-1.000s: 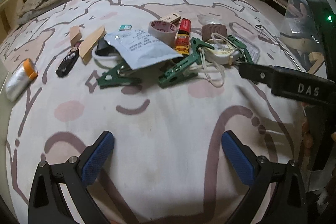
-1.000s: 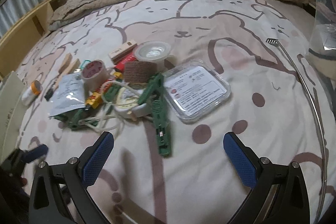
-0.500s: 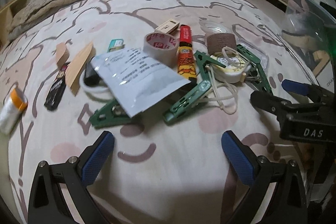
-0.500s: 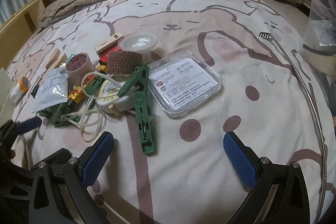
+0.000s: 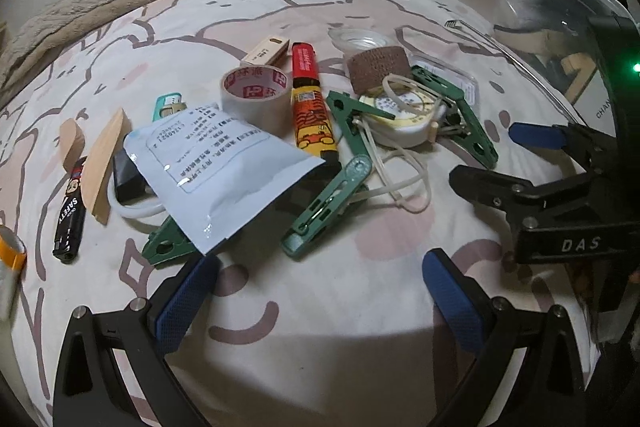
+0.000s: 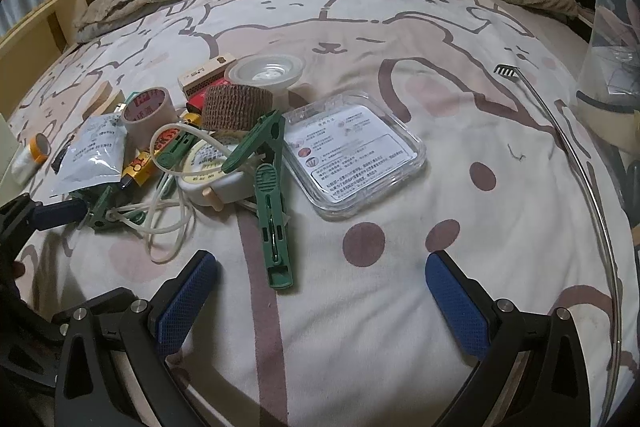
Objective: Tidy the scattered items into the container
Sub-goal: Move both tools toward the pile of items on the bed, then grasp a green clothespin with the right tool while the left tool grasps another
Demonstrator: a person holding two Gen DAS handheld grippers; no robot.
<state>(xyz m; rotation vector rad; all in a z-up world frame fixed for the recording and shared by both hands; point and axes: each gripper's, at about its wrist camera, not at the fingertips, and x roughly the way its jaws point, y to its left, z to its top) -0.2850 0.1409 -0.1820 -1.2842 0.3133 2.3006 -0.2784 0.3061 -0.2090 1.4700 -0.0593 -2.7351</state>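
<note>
Nothing looks tidied yet: the whole scatter lies on the bed (image 6: 400,307), on its cartoon-animal cover, and both claws are released and carrying nothing. The left claw (image 5: 318,301) hovers at the near edge of the pile, its left fingertip just beside the white foil pouch (image 5: 224,167) that lies over a green clothes peg (image 5: 164,243). The right claw (image 6: 320,299) hangs spread over bare cover just near another green peg (image 6: 272,223), with the clear lidded box (image 6: 352,151) beyond it. Between these sit a roll of beige tape (image 5: 254,91), a red-and-yellow tube (image 5: 310,103), a brown bandage roll (image 6: 236,107), a tape measure (image 6: 212,171) tangled in white cord (image 6: 168,223), a black lighter (image 5: 70,207) at the far left, and a long metal back scratcher (image 6: 576,147) curving down the right. The container (image 6: 612,39), a clear tub, stands at the far right edge of the bed, well apart from the pile; what it holds I cannot tell. By my judgement every piece remains to be moved, and the pegs nearest each claw are the likely first picks.
</note>
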